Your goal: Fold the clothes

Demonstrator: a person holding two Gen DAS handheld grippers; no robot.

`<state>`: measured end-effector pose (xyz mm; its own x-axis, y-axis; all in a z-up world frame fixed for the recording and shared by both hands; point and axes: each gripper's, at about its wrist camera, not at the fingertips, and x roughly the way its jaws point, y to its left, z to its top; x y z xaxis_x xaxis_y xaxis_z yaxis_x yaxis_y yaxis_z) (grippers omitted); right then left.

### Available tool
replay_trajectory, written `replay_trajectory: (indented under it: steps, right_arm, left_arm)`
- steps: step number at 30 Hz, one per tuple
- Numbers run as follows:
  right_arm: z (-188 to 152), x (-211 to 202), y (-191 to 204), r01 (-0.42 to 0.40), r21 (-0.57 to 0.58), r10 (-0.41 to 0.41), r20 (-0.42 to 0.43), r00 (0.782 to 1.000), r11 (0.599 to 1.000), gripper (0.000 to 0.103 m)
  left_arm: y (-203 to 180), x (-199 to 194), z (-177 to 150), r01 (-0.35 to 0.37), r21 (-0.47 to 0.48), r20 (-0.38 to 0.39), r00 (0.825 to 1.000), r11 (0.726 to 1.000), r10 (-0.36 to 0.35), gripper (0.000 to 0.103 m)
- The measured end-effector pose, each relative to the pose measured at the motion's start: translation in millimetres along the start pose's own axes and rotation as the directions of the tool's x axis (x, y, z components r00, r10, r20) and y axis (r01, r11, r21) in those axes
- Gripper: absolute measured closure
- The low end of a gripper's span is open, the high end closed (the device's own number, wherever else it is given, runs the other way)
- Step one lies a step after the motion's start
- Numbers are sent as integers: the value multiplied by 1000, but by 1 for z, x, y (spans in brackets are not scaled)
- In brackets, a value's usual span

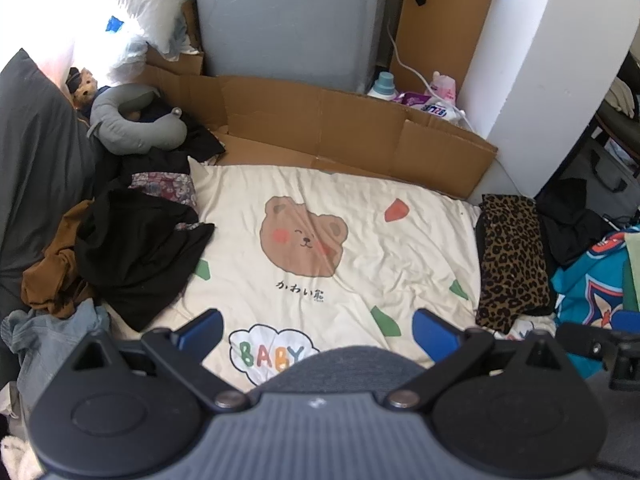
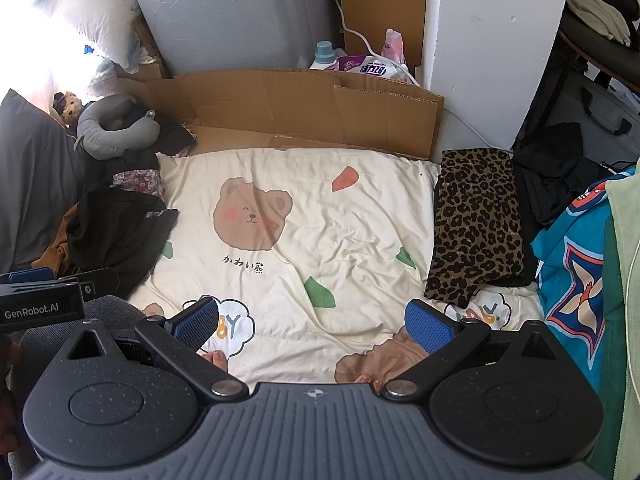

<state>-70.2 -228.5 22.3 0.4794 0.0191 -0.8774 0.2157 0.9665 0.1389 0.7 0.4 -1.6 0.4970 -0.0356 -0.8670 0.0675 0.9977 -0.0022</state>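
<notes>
Leopard-print garment (image 2: pixel 478 228) folded, right of both grippers' spread fingers (image 2: pixel 430 326), untouched.

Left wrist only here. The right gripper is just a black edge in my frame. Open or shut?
Observer: The right gripper is open, with nothing between its fingers.
Operator: What's under it?
Observer: Bare blanket, with a second bear print at the near edge. No garment there.
</notes>
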Motion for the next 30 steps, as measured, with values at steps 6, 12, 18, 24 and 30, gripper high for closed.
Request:
replay_trajectory:
  steps: [6, 12, 18, 24, 30]
  right_arm:
    - [0, 0, 0, 1, 0, -1, 2, 1000, 1000, 1]
    - [-1, 1, 0, 1, -1, -1, 2, 1000, 1000, 1]
    - [-1, -1, -1, 2, -1, -2, 1, 1000, 1000, 1]
    - [-1, 0, 0, 8, -8, -8, 0, 1000, 1000, 1]
    - [-1, 1, -1, 15, -5, -15, 6, 1000, 1000, 1]
  left_arm:
    - [-3, 2, -1, 6, -5, -3, 1000, 1000, -6, 2]
    - [-4, 2, -4, 4, -4, 4, 1000, 1000, -4, 2]
    - [-3, 1, -2, 7, -5, 2, 1000, 1000, -7, 2]
    - [0, 2, 1, 9, -1, -3, 1000, 1000, -9, 2]
    - [-2, 2, 0, 6, -2, -5, 1000, 1000, -6, 2]
